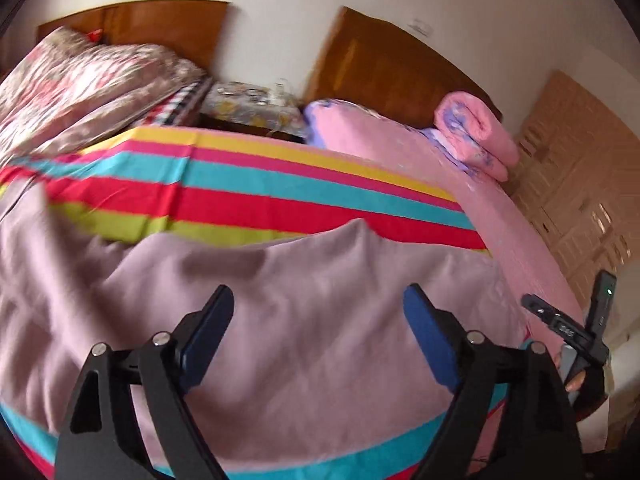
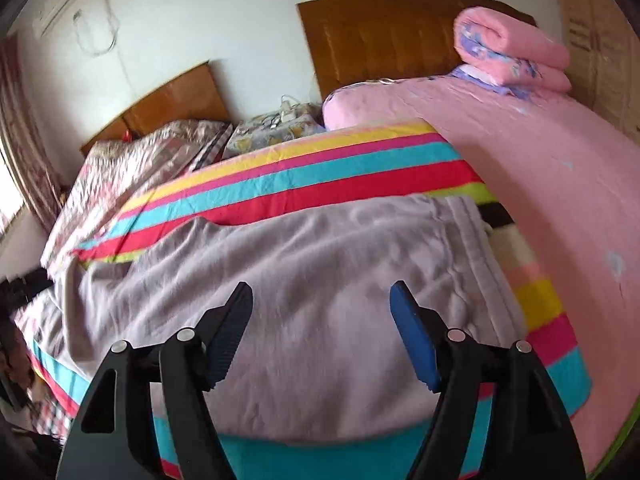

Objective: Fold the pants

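The pants, a soft mauve-grey knit with a brushed, fleece-like surface, lie spread and loosely rumpled across the lower centre of both views, resting on a striped sheet of flat woven cotton in yellow, magenta, turquoise, red and lime bands. In the right wrist view the garment runs from lower left to a ribbed band at centre right; this band is probably the waistband, though motion blur leaves that uncertain.

The left gripper hovers above the cloth at the bottom of its frame, jaws spread wide with nothing between them; the blue pads are smooth and rectangular on black angular arms. The right gripper sits likewise low in its frame, jaws parted and empty, with ridged blue pads. Whether either touches the fabric cannot be told.

To the right of the striped sheet lies a pink bedcover, matte and faintly pilled. A rolled pink blanket, plush with a purple print, rests at upper right against a glossy brown wooden headboard. A floral quilt, crumpled, fills the upper left of the left wrist view.
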Motion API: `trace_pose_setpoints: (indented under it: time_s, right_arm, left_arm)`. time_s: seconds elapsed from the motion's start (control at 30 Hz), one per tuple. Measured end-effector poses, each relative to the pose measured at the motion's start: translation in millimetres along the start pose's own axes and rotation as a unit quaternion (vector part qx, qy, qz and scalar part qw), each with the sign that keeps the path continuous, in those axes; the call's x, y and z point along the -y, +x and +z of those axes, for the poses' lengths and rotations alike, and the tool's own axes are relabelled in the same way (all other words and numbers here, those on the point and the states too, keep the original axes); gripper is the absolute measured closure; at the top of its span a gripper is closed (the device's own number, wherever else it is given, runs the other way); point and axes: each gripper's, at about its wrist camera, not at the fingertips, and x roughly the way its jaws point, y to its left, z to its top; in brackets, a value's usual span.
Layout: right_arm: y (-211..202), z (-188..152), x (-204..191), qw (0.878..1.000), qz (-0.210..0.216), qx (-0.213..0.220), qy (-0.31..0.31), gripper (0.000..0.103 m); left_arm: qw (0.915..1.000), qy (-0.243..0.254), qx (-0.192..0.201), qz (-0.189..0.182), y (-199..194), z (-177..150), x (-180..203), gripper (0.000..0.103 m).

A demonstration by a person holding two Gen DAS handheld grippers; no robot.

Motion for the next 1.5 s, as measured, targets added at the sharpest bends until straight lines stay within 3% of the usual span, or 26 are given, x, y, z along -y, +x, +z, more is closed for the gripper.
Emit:
trace_pose_setpoints:
  time_s: [0.17,0.3,0.37,0.4,0.5,0.57,0.6,0.67,0.73,0.9,1.03,1.1,1.17,1.23,1.3,1.4,1.5]
  right_arm:
    - [53.1,2.5,-26.5,0.996,-0.033,-0.053,-0.063,0.032]
    - [69.4,-28.7,-24.1,0.99,-0.065,-0.081,-0.097,0.025]
    - [67.2,-42.2,-5.8,0.993,-0.037,-0.08,-0.073,0.022]
    - [64.1,-46.5,1.3,0.994,-0.025,-0.085,-0.064,0.022]
    - [46.4,-54.5,4.2,0.991,-0.041,-0.089,-0.087,0.023]
    - [33.3,-56.1,-1.6,0.991,-0.058,-0.064,-0.105,0.022]
    - [29.9,-57.2,-0.6,0.992,-0.051,-0.056,-0.105,0.022]
    - [40.5,-68.8,11.0,0.993,-0.035,-0.08,-0.085,0.019]
    - [42.0,-77.2,19.4,0.995,-0.019,-0.065,-0.075,0.019]
    - [34.0,-66.8,16.3,0.993,-0.031,-0.083,-0.079,0.019]
    - [13.5,-57.9,-2.1,0.995,-0.052,-0.039,-0.079,0.019]
    - [4.7,-48.8,-17.6,0.995,-0.034,-0.003,-0.089,0.019]
    - [-2.4,-31.9,-46.9,0.992,0.01,0.031,-0.122,0.019]
    - [1.6,-11.9,-91.7,0.982,0.071,0.049,-0.166,0.019]
    - [10.5,4.3,-155.6,0.96,0.146,0.057,-0.233,0.019]
    - [22.8,18.6,-262.2,0.903,0.253,0.079,-0.338,0.02]
    - [35.2,20.2,-369.4,0.845,0.344,0.072,-0.404,0.028]
  left_arm:
    - [0.9899,0.073,-0.104,-0.062,137.2,25.1,74.9,0.014]
    - [0.9875,0.076,-0.124,-0.06,203.9,23.3,78.6,0.014]
    - [0.9881,0.084,-0.125,-0.033,225.5,19.0,69.5,0.013]
    - [0.9888,0.115,-0.091,-0.031,223.4,17.3,70.0,0.012]
    - [0.9891,0.114,-0.091,-0.016,227.8,20.2,69.5,0.014]
    - [0.9871,0.133,-0.089,0.006,231.7,18.5,77.0,0.012]
    - [0.9862,0.139,-0.089,0.015,233.1,17.5,80.2,0.012]
    - [0.9851,0.146,-0.088,0.026,236.4,17.2,84.2,0.01]
    - [0.9848,0.147,-0.088,0.029,238.3,17.6,84.3,0.01]
    - [0.9882,0.128,-0.078,0.031,230.4,22.0,76.7,0.011]
    - [0.9956,0.092,-0.015,0.016,161.8,30.5,63.4,0.011]
    - [0.9968,0.072,0.033,0.01,107.5,29.9,40.6,0.008]
    - [0.9949,0.049,0.077,0.043,50.8,23.5,6.5,0.001]
    - [0.9892,0.012,0.117,0.086,-7.5,8.3,-37.8,0.001]
    - [0.9786,-0.049,0.144,0.138,-60.3,-13.8,-88.9,0.001]
    - [0.9451,-0.156,0.168,0.233,-130.9,-61.7,-169.3,0.001]
    - [0.9078,-0.261,0.18,0.275,-183.7,-109.3,-237.8,0.003]
